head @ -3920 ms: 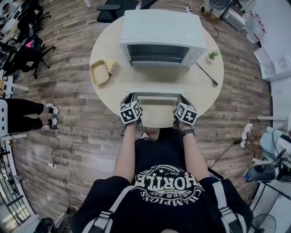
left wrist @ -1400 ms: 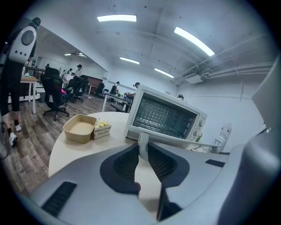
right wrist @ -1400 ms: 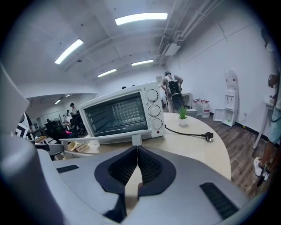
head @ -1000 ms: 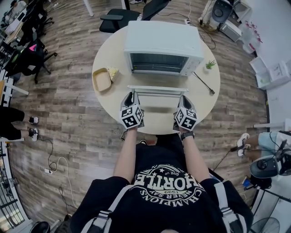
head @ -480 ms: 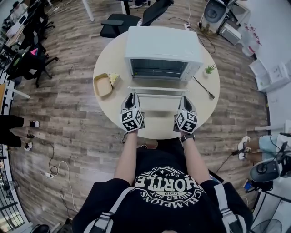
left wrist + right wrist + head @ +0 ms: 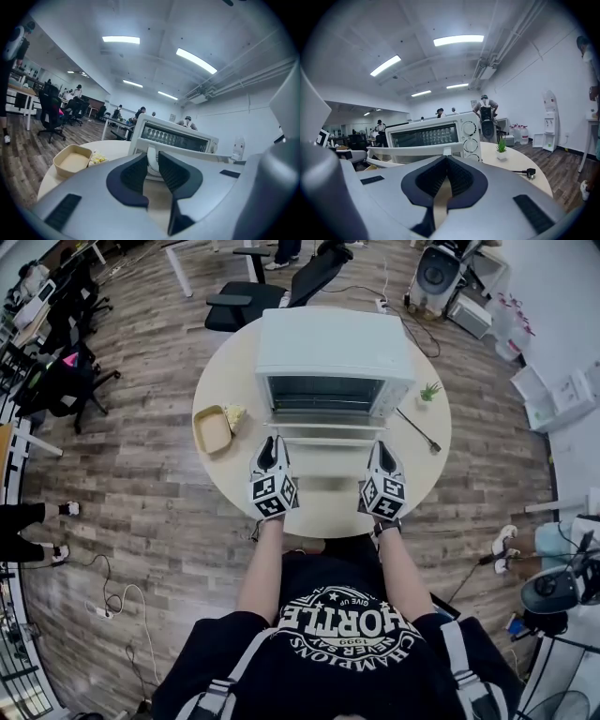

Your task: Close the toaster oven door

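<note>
A white toaster oven (image 6: 333, 343) stands at the back of the round table (image 6: 319, 498). Its glass door (image 6: 328, 427) hangs partly open, tilted up toward the oven front. My left gripper (image 6: 272, 442) sits at the left end of the door's front edge. Its jaws stand a little apart, and the white handle post (image 6: 152, 161) shows in the gap at the tips of the left gripper (image 6: 153, 157). My right gripper (image 6: 382, 446) is at the right end. The right gripper (image 6: 446, 159) is shut, just beneath the handle bar (image 6: 412, 151).
A beige tray (image 6: 212, 429) with yellow scraps lies left of the oven. A small potted plant (image 6: 429, 390) and a loose power plug (image 6: 436, 444) are on the right. Office chairs (image 6: 272, 282) stand behind the table, and people are at distant desks.
The door has swung up from nearly flat toward the oven front. Both grippers have risen and moved forward with its front edge.
</note>
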Demonstrator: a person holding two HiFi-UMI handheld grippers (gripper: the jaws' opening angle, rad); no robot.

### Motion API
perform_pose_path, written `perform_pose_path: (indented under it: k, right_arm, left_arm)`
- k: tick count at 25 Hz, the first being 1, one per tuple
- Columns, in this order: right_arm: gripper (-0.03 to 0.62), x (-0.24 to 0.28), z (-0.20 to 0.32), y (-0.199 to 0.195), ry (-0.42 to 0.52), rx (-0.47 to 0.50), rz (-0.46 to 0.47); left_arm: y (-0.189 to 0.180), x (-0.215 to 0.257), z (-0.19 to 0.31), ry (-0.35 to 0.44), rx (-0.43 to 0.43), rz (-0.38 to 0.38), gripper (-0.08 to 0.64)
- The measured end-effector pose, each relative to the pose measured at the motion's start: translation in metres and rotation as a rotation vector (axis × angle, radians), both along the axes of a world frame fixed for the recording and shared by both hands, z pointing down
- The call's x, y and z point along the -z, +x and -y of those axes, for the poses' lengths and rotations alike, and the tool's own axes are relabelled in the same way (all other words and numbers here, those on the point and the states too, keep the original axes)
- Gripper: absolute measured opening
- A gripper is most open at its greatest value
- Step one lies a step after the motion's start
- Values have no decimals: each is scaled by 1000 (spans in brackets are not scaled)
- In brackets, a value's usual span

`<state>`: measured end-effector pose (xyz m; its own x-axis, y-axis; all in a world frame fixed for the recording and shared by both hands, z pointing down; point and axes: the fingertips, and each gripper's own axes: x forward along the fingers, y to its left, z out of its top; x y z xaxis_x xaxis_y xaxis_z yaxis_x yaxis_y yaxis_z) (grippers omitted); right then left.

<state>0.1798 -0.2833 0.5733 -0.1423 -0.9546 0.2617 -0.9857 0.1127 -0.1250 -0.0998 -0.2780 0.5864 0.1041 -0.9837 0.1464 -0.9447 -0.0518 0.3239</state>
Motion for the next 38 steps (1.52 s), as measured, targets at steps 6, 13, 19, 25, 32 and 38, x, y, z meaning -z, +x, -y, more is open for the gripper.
perform_pose_path:
  k: [6,13,19,25,32,38]
  right_arm:
    - [21,10,11,0,41,-16,-13]
    - [21,17,16,0,85,-29,-18]
    - [21,22,23,0,107,-34,-14]
    - [21,27,26,-4,130,-34,-17]
    - [21,32,34,-3,152,-25,-11]
    - [21,38,44,-4,170,-26,-5]
  left_arm:
    - [0,10,11,41,7,2,94]
    - [0,16,17,62,-17,-6,94]
    - [-1,20,24,60,-10,-28,94]
    - [-5,25,28,77,-9,-41,94]
    - [-4,30,35,96,-2,-31,94]
    - [-5,36,46,107,-2,-31,95]
